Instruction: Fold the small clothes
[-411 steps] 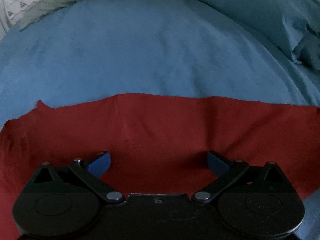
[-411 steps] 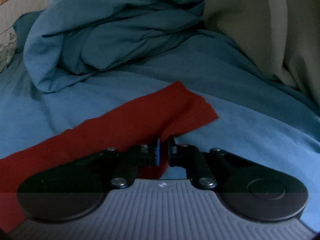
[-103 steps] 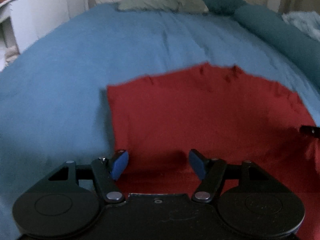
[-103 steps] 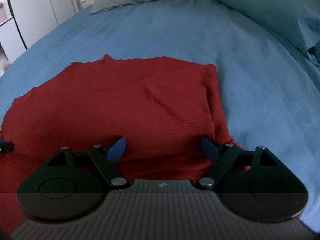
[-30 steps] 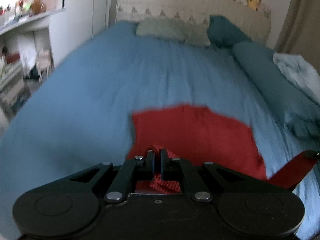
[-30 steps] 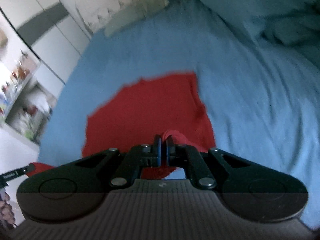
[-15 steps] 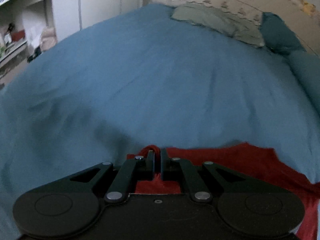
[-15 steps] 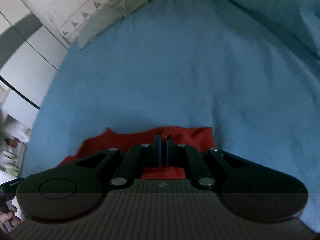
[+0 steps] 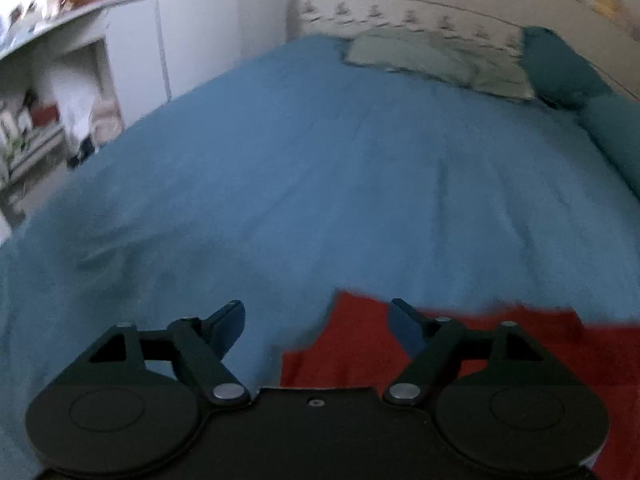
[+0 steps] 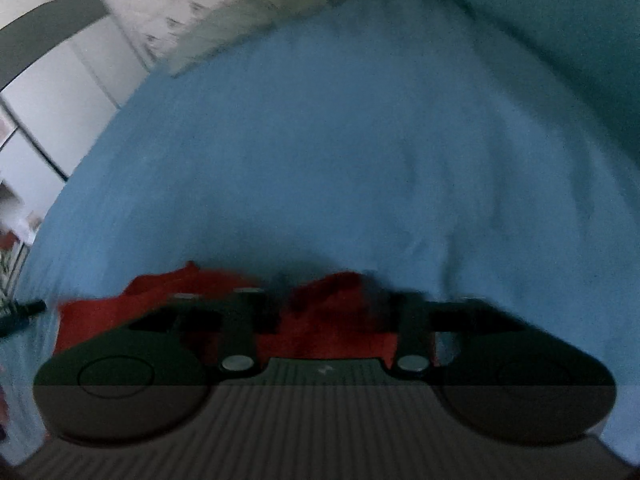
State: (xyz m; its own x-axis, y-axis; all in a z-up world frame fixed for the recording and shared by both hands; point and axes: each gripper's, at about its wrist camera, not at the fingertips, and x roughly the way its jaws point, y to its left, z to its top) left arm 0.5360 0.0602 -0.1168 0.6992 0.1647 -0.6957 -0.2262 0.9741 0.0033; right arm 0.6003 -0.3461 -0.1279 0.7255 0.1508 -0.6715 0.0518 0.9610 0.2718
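A red knit garment (image 9: 500, 344) lies folded on the blue bedsheet (image 9: 360, 184). In the left wrist view its far left corner sits between and under the fingers. My left gripper (image 9: 318, 320) is open and holds nothing, low over that corner. In the right wrist view the red garment (image 10: 328, 320) shows between the arms, bunched at its far edge. My right gripper (image 10: 328, 300) is open, blurred by motion, right above the cloth. The left gripper's tip (image 10: 24, 310) shows at the left edge.
A pale green pillow (image 9: 432, 60) and a teal pillow (image 9: 560, 68) lie at the headboard. A teal duvet roll (image 9: 616, 136) runs along the right side. White shelves (image 9: 52, 92) stand off the bed's left edge. The duvet (image 10: 560, 20) fills the upper right.
Both grippers, shut on the red garment's edge half a second ago, have opened and let it go. The carried edge now lies on the bed, folded over.
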